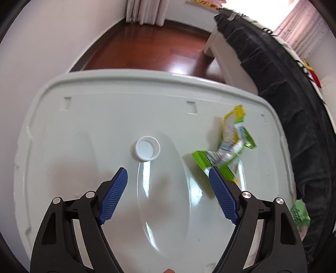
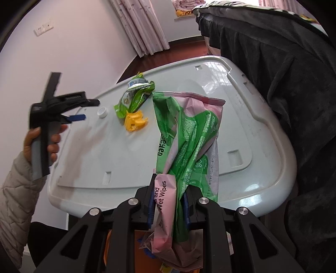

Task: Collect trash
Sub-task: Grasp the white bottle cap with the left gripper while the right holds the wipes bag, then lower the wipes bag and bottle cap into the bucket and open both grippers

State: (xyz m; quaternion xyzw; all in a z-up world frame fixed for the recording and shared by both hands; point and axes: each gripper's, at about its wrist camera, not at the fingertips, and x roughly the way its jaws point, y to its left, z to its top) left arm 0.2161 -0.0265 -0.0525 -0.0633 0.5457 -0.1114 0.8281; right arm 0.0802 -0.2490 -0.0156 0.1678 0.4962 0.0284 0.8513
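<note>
My left gripper (image 1: 168, 171) hovers open over a white plastic lid (image 1: 105, 117), its blue pads (image 1: 114, 195) wide apart with nothing between them. A white bottle cap (image 1: 147, 150) lies open side up just beyond its fingertips. A crumpled green and yellow wrapper (image 1: 227, 145) lies to the right of the cap. My right gripper (image 2: 168, 201) is shut on a green and pink wet wipes packet (image 2: 189, 142), which hangs over the lid's near edge. The right wrist view also shows the left gripper (image 2: 88, 110) in a hand, the cap (image 2: 102, 112), the wrapper (image 2: 135, 95) and a yellow plastic piece (image 2: 135, 122).
A dark blanket (image 2: 294, 84) hangs beside the lid (image 2: 241, 130) on the right. Beyond the lid are a brown wood floor (image 1: 147, 50), a white wall and curtains (image 1: 145, 10). Something orange (image 2: 145, 241) shows below the right gripper. A sleeve (image 2: 16, 199) is at the left.
</note>
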